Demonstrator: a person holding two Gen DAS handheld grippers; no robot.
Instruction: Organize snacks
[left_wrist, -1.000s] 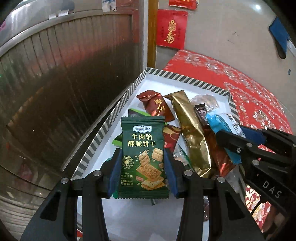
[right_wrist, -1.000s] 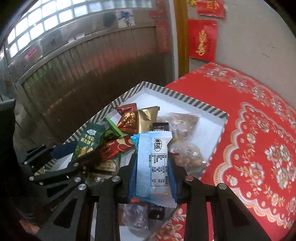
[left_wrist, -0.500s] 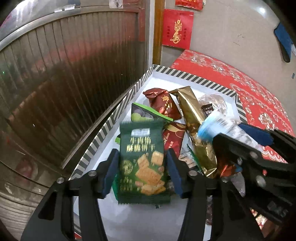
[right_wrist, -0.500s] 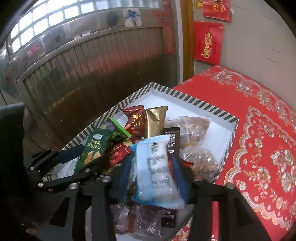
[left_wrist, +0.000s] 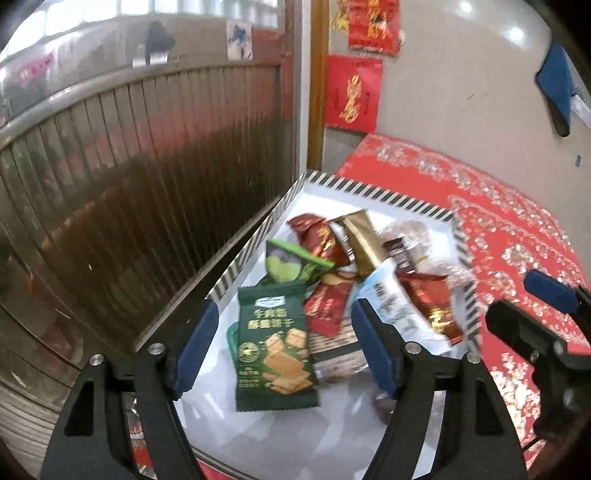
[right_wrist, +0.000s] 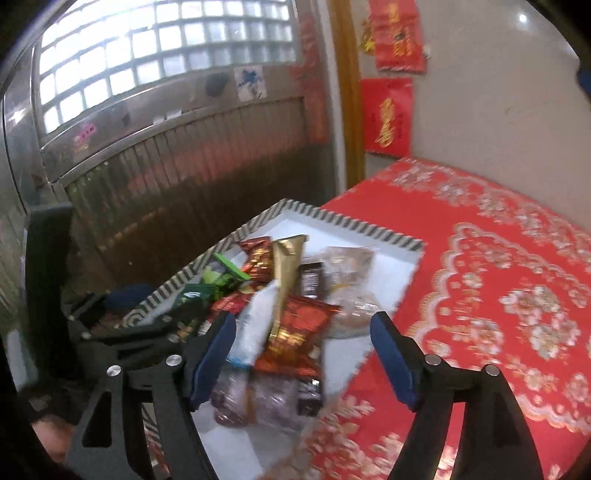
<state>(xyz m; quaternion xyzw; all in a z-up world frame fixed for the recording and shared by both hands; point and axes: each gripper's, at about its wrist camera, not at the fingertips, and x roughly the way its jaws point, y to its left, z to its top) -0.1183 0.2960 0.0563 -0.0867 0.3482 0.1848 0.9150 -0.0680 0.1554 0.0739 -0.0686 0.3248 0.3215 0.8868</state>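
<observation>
Both fisheye views bend straight lines hard toward their dark, vignetted corners. Daylight enters through the glass-block window (right_wrist: 166, 62) at eleven o'clock, blown out white. A lamp glares off the grey wall (left_wrist: 517, 35) at one o'clock. Motion blur smears the snack packets (right_wrist: 291, 325) and red patterned cloth (right_wrist: 498, 295).

left tool (left_wrist: 280, 343): black frame | blue pads (left_wrist: 195, 343) | silver screws
</observation>
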